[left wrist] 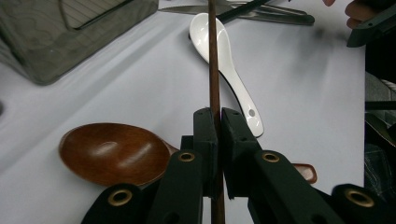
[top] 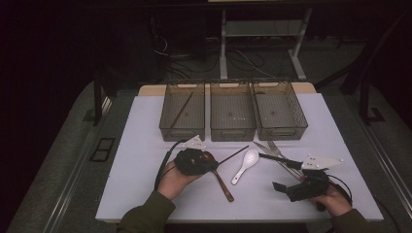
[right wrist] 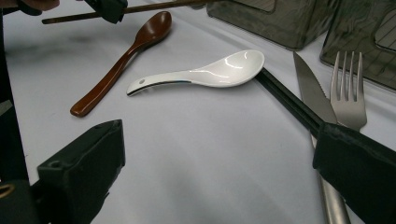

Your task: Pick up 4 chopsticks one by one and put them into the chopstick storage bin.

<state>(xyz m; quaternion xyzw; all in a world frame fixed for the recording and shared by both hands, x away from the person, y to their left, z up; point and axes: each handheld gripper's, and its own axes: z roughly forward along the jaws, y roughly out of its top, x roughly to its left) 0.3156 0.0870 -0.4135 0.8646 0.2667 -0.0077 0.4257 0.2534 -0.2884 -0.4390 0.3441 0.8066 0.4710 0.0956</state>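
A: From the high view, what does the left gripper point(top: 210, 162) hold?

B: A brown chopstick point(top: 233, 155), slanting toward the white spoon point(top: 245, 166). The wooden spoon point(top: 221, 180) lies just below it. The right gripper point(top: 282, 172) rests near the knife point(top: 265, 148) and fork point(top: 277, 148). Three bins stand behind; the left bin point(top: 182, 114) holds another chopstick.

A: And the left gripper view?

B: Its jaws are clamped tight on the chopstick point(left wrist: 214, 70), which runs up across the white spoon point(left wrist: 229, 70). The wooden spoon's bowl point(left wrist: 114, 153) lies at left.

A: The right gripper view?

B: The right gripper's point(right wrist: 219, 163) jaws stand wide apart, gripping nothing. The knife's point(right wrist: 310, 88) serrated edge shows, and a black chopstick point(right wrist: 289, 100) beside it. No writing is readable anywhere.
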